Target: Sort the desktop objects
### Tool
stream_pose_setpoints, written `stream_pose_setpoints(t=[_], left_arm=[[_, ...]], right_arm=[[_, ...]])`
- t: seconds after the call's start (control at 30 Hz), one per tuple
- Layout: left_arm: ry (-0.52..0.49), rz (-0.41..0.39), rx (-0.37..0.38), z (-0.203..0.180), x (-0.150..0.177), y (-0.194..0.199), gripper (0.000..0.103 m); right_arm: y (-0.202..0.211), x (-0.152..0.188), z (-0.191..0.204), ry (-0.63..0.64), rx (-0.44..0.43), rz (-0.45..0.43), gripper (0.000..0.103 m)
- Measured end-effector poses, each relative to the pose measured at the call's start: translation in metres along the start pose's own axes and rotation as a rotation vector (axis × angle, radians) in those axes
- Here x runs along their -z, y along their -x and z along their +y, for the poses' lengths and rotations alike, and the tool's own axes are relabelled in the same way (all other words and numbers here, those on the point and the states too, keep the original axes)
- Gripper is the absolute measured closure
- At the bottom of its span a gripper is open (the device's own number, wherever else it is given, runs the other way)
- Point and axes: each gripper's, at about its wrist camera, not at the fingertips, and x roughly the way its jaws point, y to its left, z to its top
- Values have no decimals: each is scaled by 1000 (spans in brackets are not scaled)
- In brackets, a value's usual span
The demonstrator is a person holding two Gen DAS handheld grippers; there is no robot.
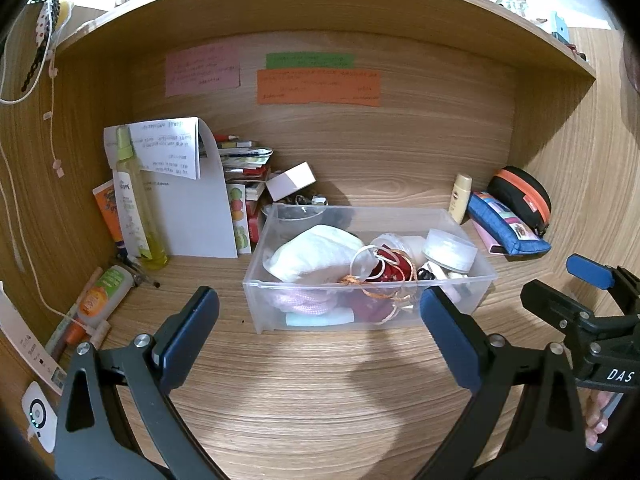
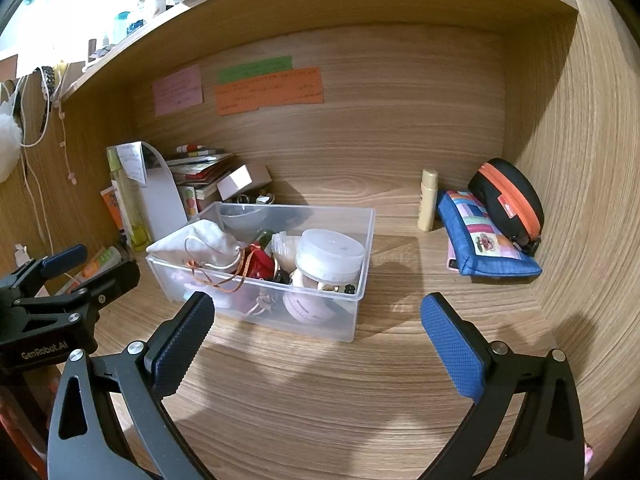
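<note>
1. Two grippers, left [image 1: 318,312] and right [image 2: 316,318], hovered over the desk [image 1: 320,380], jaws wide apart and empty, likely ready for a pick.
2. At 12 o'clock sat the bin [image 1: 476,280], already holding small items.
3. At 2 o'clock the pouch [image 2: 486,256] leaned on the case [image 2: 508,200], unsorted.

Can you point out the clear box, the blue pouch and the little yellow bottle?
Clear box [image 2: 352,320], right wrist view, front corner wall.
Blue pouch [image 2: 500,266], right wrist view, front side.
Yellow bottle [image 2: 427,204], right wrist view, body.
</note>
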Motion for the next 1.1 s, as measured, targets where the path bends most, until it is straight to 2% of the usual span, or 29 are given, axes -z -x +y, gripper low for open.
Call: stream_pose_setpoints(t=[1.1], left_arm=[[6,9,2,3,1,-4,1]], right_arm=[[-1,0,7,-13,0,3,0]])
